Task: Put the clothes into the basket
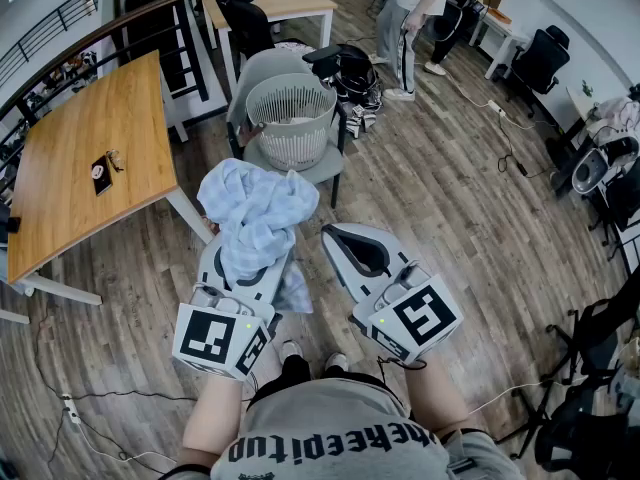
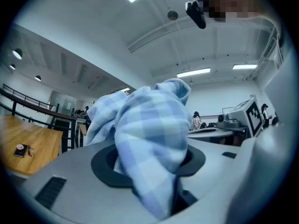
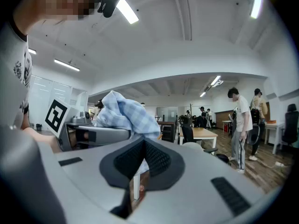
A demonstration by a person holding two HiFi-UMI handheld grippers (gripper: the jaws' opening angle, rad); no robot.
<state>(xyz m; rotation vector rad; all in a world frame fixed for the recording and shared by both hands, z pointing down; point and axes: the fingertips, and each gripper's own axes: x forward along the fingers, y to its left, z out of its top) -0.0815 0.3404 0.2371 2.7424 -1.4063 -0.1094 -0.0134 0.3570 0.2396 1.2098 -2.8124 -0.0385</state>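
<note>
I see the pale blue-and-white checked cloth (image 1: pixel 256 218) bunched in a loose heap and clamped in my left gripper (image 1: pixel 248 260) — ahead of it, well apart, the white slatted basket (image 1: pixel 292 133) stands upright on a grey chair (image 1: pixel 322 168).

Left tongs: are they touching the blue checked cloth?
Touching. The left gripper view shows the blue checked cloth clamped between the pads of the left tongs, bunching up above them.
</note>
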